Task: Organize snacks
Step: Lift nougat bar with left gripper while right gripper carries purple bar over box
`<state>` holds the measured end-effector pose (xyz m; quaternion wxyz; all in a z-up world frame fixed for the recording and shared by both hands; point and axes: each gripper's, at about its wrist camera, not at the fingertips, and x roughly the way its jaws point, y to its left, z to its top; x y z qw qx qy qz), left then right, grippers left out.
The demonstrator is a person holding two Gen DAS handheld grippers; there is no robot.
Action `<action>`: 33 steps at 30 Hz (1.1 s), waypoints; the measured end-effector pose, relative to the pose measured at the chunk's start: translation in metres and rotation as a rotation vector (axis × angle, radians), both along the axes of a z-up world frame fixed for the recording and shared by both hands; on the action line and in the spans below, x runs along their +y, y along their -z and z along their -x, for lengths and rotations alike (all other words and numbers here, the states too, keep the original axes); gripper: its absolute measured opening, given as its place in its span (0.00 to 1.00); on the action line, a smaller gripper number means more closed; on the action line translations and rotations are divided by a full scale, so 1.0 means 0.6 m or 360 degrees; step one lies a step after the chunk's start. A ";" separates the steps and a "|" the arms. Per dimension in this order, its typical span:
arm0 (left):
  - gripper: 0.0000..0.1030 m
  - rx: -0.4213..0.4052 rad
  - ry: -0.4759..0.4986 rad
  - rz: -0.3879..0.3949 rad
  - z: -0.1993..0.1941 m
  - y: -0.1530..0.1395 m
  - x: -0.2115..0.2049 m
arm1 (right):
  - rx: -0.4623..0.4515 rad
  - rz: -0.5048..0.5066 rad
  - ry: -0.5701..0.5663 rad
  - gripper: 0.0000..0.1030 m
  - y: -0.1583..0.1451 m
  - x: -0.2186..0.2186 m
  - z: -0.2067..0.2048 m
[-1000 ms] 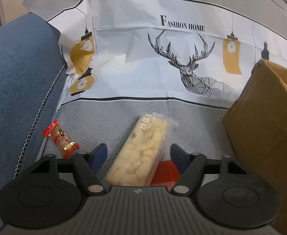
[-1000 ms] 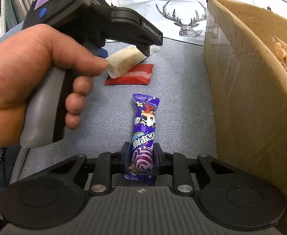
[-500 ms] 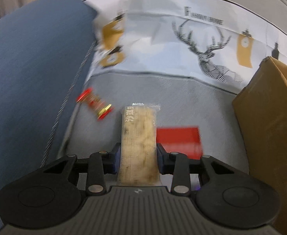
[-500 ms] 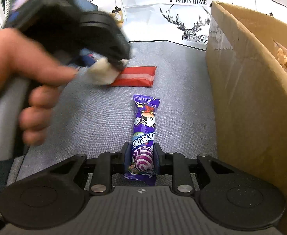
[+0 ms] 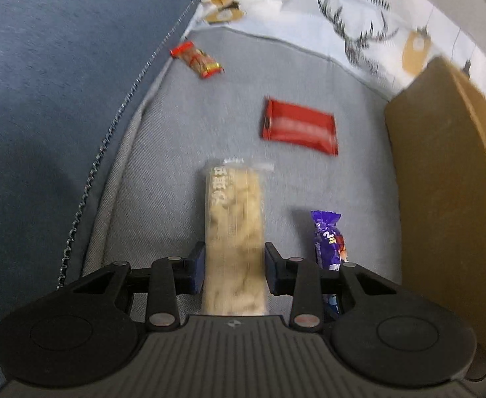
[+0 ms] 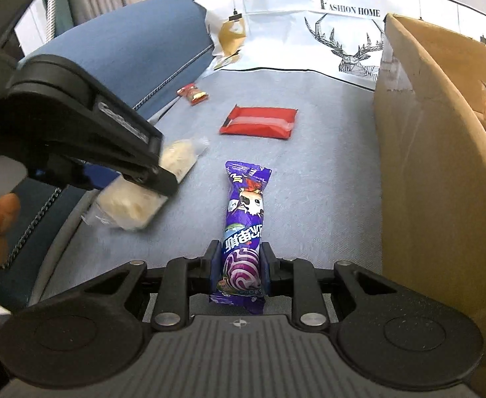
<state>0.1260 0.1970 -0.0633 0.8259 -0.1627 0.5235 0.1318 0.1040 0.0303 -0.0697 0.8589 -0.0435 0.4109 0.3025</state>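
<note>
Long knobbly pale rice bar (image 5: 234,232) in clear film over grey woven cloth (image 5: 176,152).

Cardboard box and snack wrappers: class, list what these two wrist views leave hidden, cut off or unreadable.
- Cardboard box: right wrist view, its contents mostly hidden by its own wall and cut by the frame edge.
- Pale rice bar: left wrist view, label smeared by motion blur.
- Purple candy: left wrist view, lower end hidden behind the left gripper.
- Small red sweet: right wrist view, print too small.
</note>
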 end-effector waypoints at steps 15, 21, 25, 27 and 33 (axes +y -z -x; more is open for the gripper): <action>0.46 0.0050 0.0073 -0.0117 -0.027 0.014 -0.018 | 0.0040 0.0012 -0.0004 0.28 0.007 0.000 -0.004; 0.46 0.0055 0.0101 -0.0157 -0.031 0.017 -0.023 | 0.0032 0.0011 0.0014 0.30 0.006 -0.005 -0.004; 0.46 0.0056 0.0113 -0.0169 -0.030 0.017 -0.024 | 0.0032 0.0012 0.0024 0.30 0.005 -0.004 -0.004; 0.46 0.0056 0.0112 -0.0169 -0.030 0.017 -0.023 | 0.0028 0.0016 0.0024 0.30 0.005 -0.003 -0.002; 0.46 0.0057 0.0123 -0.0181 -0.030 0.017 -0.024 | 0.0029 0.0016 0.0026 0.29 0.005 -0.002 -0.003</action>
